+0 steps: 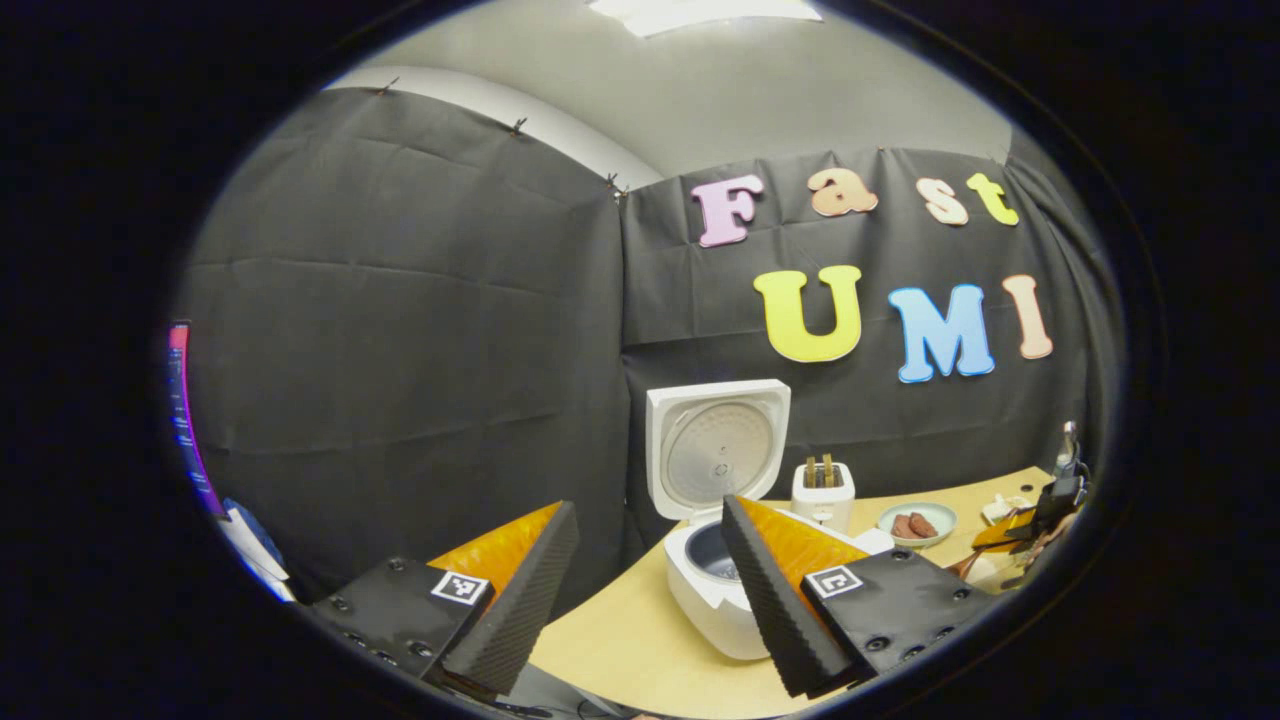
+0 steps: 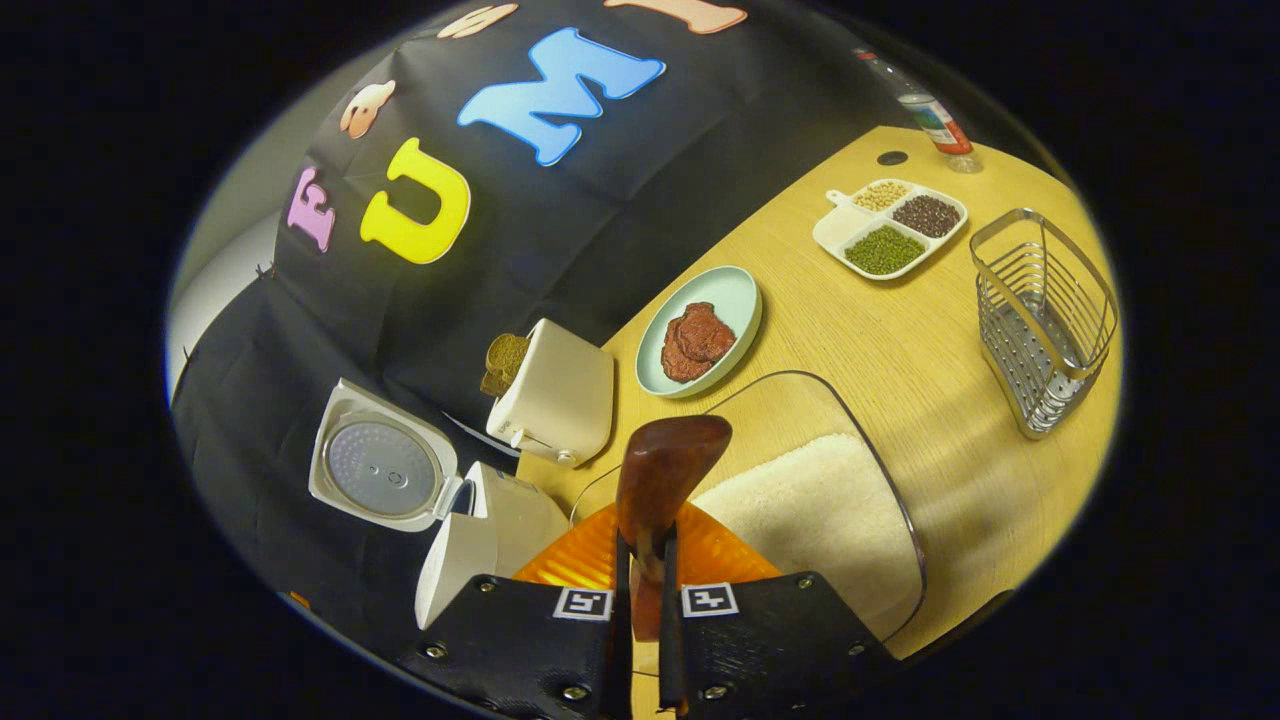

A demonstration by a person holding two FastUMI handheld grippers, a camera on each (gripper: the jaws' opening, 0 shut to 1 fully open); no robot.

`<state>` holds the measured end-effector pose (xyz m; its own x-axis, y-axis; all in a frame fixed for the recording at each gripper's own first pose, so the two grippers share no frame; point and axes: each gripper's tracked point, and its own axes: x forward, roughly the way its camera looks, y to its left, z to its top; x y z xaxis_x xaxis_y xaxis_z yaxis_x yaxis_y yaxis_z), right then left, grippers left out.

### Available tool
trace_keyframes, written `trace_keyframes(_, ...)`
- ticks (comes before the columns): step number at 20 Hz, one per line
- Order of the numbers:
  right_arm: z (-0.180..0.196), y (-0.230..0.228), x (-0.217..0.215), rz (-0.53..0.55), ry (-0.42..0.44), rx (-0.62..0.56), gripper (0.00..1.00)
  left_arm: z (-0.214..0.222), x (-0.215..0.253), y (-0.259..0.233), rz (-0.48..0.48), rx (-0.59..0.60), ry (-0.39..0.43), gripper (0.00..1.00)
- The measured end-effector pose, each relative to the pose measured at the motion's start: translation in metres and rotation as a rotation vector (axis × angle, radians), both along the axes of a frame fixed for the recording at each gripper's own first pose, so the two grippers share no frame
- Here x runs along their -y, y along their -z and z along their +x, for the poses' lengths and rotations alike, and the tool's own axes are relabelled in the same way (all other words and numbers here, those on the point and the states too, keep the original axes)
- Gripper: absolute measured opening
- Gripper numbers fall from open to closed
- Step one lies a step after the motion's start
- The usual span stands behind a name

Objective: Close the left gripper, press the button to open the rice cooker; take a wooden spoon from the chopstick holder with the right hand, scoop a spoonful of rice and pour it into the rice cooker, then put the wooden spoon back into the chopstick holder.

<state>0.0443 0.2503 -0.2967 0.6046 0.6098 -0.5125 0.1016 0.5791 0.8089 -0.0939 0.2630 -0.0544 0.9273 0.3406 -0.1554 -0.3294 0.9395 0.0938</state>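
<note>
The white rice cooker stands open on the table, lid upright and the dark inner pot showing. My left gripper is open, fingers spread wide, just in front of the cooker and apart from it. My right gripper is shut on the wooden spoon, whose brown bowl points forward over the near left edge of the clear container of rice. I see no rice on the spoon. The rice cooker lies to the left of the spoon. The wire chopstick holder stands empty at the right.
A white toaster with bread stands between the cooker and a pale green plate of meat. A divided tray of beans and a bottle sit at the far edge. The black cloth wall runs close behind the cooker.
</note>
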Motion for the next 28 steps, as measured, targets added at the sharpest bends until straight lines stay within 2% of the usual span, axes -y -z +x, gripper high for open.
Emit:
trace_keyframes(8,0.022,-0.025,0.031,0.163,0.100,-0.027,0.11,0.003,0.008,-0.004,0.008,0.014,0.005,1.00)
trace_keyframes(14,0.037,-0.064,0.031,0.299,0.133,-0.027,0.11,0.005,0.013,0.000,-0.015,0.018,0.008,1.00)
trace_keyframes(20,0.047,-0.110,0.009,0.333,0.092,0.035,0.11,0.003,0.009,0.011,-0.038,0.008,-0.004,1.00)
trace_keyframes(21,0.049,-0.118,0.003,0.339,0.082,0.047,0.15,0.002,0.007,0.012,-0.041,0.008,-0.008,1.00)
trace_keyframes(23,0.053,-0.132,-0.011,0.330,0.057,0.077,0.10,-0.003,0.002,0.013,-0.048,0.008,-0.018,1.00)
trace_keyframes(28,0.058,-0.162,-0.051,0.326,-0.005,0.139,0.10,-0.020,-0.016,0.021,-0.062,0.002,-0.062,1.00)
